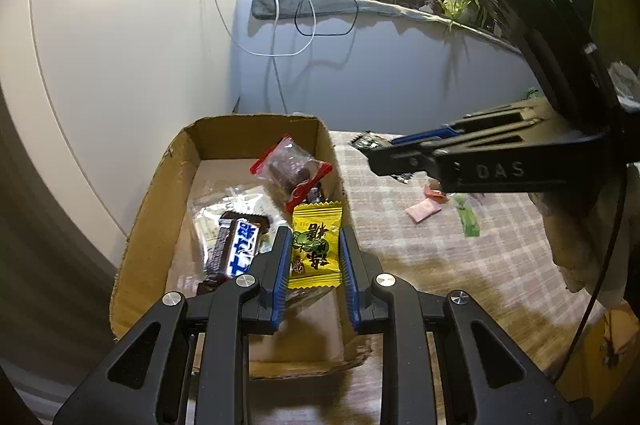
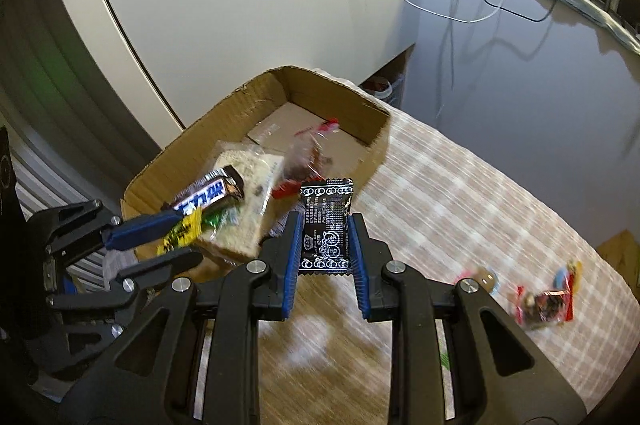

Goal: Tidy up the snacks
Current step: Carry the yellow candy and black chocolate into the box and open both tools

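**Both grippers carry a snack to the box**

Left wrist view: the left gripper point(image 1: 314, 257) is closed on a yellow candy packet point(image 1: 316, 249), held above the near end of the cardboard box point(image 1: 160, 193), where a chocolate bar point(image 1: 236, 245) and a red-edged bag point(image 1: 292, 169) already lie. The step looks like delivery; next comes opening the jaws over the box.

Right wrist view: the right gripper point(image 2: 325, 249) pinches a black sachet point(image 2: 326, 225) above the checked tablecloth point(image 2: 460, 193), just beside the box's right wall. It needs to travel left over that wall before letting go. More wrapped sweets point(image 2: 544, 305) wait on the cloth.
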Tool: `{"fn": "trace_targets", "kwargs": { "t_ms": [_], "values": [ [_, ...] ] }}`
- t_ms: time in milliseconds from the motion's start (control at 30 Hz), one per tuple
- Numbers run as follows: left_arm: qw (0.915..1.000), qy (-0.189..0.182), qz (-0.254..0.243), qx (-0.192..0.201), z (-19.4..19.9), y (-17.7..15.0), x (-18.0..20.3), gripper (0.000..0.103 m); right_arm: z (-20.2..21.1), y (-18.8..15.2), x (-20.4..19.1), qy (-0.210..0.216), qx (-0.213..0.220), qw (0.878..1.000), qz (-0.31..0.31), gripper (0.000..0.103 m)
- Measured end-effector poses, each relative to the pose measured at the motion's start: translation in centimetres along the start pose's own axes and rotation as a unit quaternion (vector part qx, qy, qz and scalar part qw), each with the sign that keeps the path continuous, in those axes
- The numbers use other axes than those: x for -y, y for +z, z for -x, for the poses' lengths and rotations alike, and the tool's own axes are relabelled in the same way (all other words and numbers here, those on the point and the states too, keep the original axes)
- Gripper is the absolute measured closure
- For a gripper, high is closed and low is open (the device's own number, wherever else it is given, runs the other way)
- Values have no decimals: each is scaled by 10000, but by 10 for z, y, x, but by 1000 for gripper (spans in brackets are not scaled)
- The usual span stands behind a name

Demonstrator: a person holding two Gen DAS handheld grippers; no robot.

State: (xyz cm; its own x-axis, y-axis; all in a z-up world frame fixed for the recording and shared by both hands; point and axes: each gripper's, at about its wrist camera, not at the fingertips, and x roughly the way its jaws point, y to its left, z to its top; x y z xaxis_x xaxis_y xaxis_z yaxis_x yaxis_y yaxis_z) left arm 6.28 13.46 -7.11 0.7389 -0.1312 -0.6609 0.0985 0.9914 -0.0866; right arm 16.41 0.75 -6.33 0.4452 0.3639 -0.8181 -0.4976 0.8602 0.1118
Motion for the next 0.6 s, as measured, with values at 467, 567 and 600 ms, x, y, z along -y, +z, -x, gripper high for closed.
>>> {"fn": "trace_targets", "kwargs": {
  "t_ms": [467,567,600],
  "values": [
    [10000,32,44,-75,-5,-5,-15,81,-34,19,-23,204,-191,9995,111,79],
    [9999,23,46,-86,-5,-5,-16,80,-37,21,-24,249,-204,9995,73,79],
    [10000,19,49,-81,-5,-5,-16,80,-37,21,-24,263,-208,9994,67,79]
  ]
}}
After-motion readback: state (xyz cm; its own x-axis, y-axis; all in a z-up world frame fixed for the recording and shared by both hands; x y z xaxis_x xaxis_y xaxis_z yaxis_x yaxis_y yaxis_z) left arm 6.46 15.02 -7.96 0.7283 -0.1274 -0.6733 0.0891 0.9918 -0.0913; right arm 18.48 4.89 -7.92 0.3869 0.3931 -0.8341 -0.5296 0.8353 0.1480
